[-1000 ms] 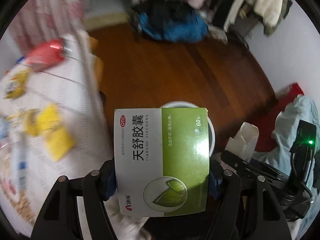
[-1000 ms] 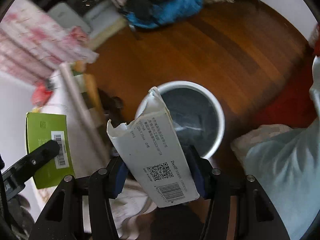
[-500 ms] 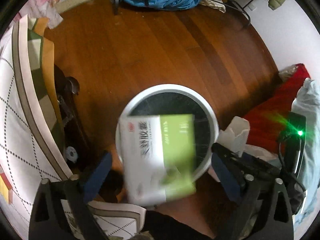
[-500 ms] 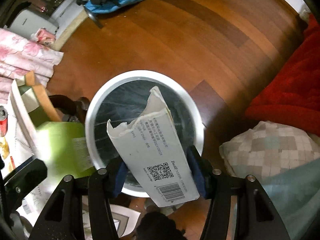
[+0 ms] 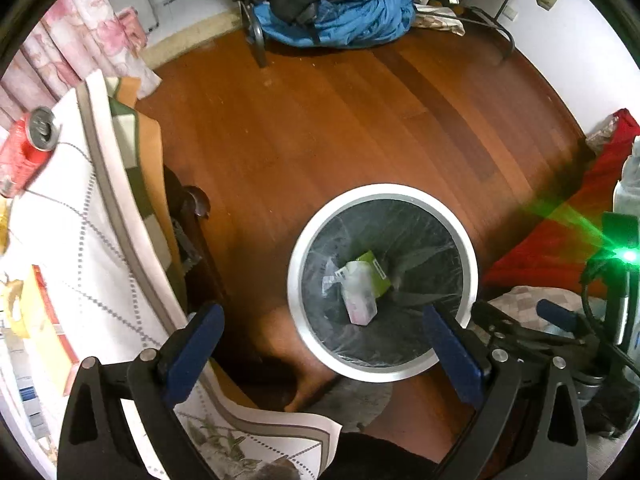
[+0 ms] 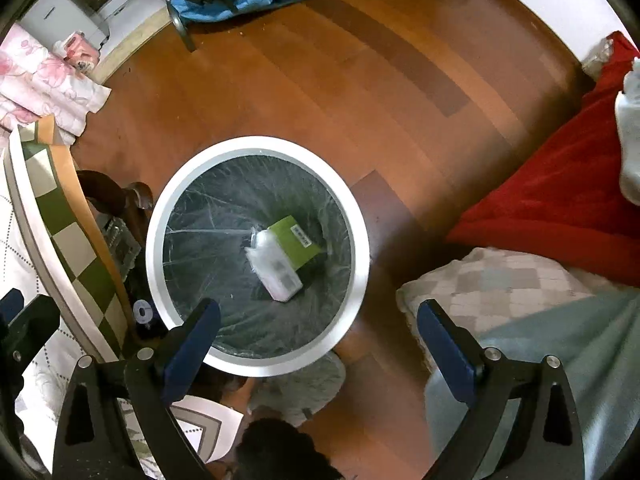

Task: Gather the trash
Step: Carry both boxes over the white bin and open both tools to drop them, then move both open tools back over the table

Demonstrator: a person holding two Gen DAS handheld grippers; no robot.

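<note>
The left gripper [image 5: 322,330] and right gripper [image 6: 318,324] both hang with blue-padded fingers [image 6: 192,338] spread wide, holding nothing, above the round white-rimmed bin lined with a clear bag [image 6: 256,360]. At the bin's bottom lie the white carton [image 6: 276,270] and green medicine box [image 6: 294,242], touching. A red drink can [image 5: 24,154] stands on the tablecloth well left of the bin.

You see a reddish-brown wooden plank floor [image 6: 360,80] carrying a round white-rimmed bin [image 6: 362,240] and a crumpled blue fabric heap [image 5: 344,20].
</note>
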